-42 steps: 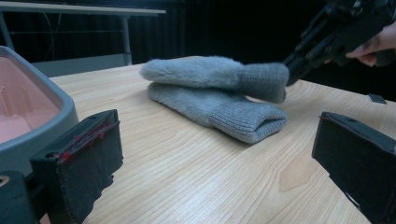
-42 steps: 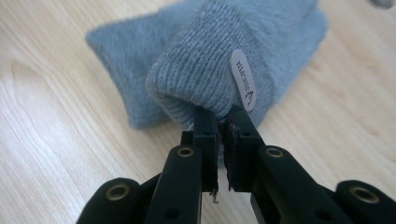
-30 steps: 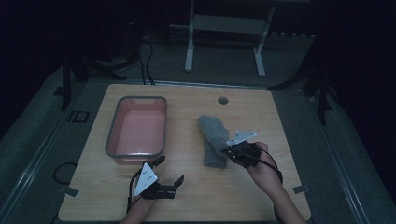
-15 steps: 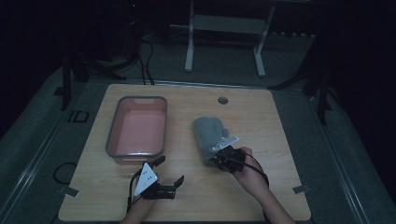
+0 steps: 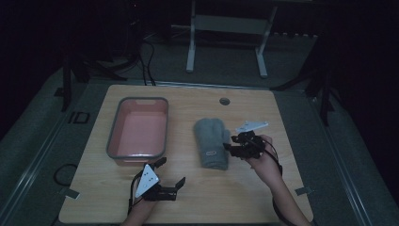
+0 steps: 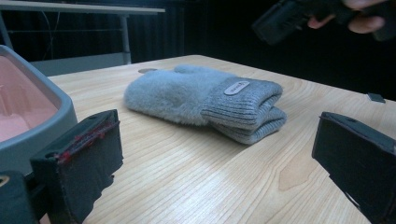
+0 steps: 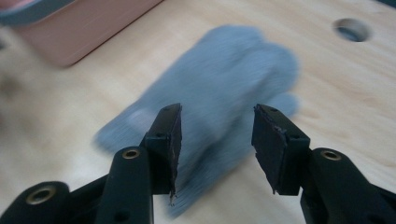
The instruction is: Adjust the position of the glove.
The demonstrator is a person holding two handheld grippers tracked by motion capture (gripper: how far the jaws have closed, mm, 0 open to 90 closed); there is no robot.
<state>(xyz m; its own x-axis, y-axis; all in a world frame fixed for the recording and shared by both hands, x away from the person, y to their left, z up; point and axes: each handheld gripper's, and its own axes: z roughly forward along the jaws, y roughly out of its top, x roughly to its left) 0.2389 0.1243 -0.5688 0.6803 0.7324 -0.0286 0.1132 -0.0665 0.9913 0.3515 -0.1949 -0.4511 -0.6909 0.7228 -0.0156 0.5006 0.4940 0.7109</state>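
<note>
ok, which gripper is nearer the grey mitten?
Right. The right gripper hovers at the mitten's right edge, fingers open, just released. The left gripper sits apart near the table's front edge, below the tub.

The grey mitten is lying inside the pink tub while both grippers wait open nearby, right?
Not quite. The mitten lies on the bare table, to the right of the tub, not inside it; the high view shows this. Both the left gripper and the right gripper are open.
</note>
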